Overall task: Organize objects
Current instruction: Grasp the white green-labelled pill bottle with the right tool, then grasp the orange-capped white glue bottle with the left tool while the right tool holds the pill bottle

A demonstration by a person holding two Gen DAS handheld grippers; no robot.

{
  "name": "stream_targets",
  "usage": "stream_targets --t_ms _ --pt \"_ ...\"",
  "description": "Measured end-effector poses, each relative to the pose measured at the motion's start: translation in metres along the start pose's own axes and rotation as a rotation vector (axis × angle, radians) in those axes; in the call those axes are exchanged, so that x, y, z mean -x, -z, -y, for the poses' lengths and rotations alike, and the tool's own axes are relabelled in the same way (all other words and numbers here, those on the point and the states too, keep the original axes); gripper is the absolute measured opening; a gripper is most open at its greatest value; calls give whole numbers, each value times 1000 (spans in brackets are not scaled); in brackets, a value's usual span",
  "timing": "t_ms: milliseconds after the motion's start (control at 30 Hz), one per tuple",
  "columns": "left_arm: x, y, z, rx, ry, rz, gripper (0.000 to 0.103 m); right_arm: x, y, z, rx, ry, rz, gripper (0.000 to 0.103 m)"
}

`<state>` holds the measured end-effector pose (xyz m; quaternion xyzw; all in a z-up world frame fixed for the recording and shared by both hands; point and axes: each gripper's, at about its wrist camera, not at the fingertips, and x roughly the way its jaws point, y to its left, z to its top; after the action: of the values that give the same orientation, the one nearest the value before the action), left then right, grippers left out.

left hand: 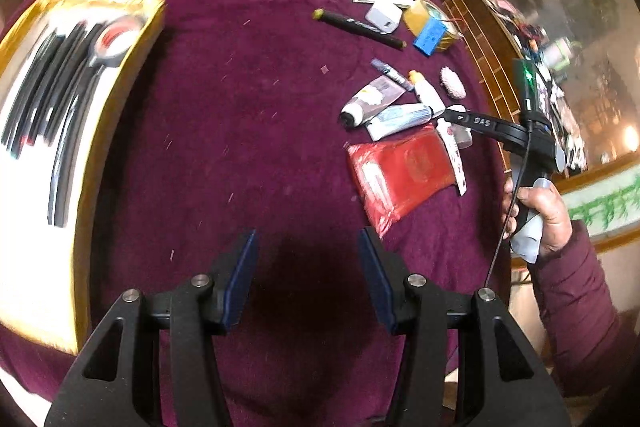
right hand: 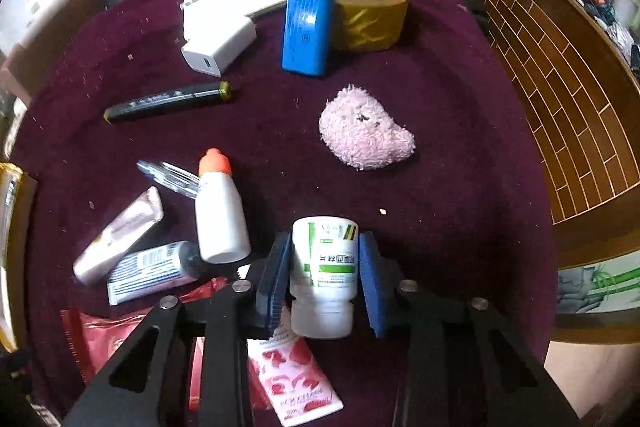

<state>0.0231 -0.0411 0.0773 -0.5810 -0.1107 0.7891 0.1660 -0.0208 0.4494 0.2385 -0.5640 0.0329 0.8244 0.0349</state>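
Looks like a lived-in home room: desk [left hand: 240,107] w/ maroon cloth, littered w/ toiletry tubes [right hand: 120,239], tape roll [right hand: 372,7], charger [right hand: 218,49], pink fluffy toy [right hand: 366,139]. Wood lattice cabinet [right hand: 540,75] alongside, topped w/ household clutter.

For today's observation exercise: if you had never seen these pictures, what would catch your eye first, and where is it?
First, the white bottle with a green label, lying between the blue pads of the right gripper at the bottom centre of the right wrist view. Beyond it on the maroon cloth lie a fluffy pink toy and a blue battery pack leaning on a gold tape roll. In the left view, a gold-rimmed tray holds dark pens.
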Motion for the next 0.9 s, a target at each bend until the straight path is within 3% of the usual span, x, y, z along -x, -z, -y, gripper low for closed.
stream_targets --t_ms 133,267,600,767,900 --pt "-21 -30 25 -128 -27 13 50 -1 4 7 -38 -38 -19 29" --pt "-55 -57 43 -215 -35 -23 50 6 22 21 -79 -76 -36 29" --pt "-112 -125 92 -416 24 -42 49 24 71 60 -233 -202 -63 29" --pt "-123 -137 125 -399 95 -72 49 24 84 67 -276 -238 -59 30" --pt "-146 -136 152 -369 86 -111 49 23 84 66 -283 -247 -48 30"
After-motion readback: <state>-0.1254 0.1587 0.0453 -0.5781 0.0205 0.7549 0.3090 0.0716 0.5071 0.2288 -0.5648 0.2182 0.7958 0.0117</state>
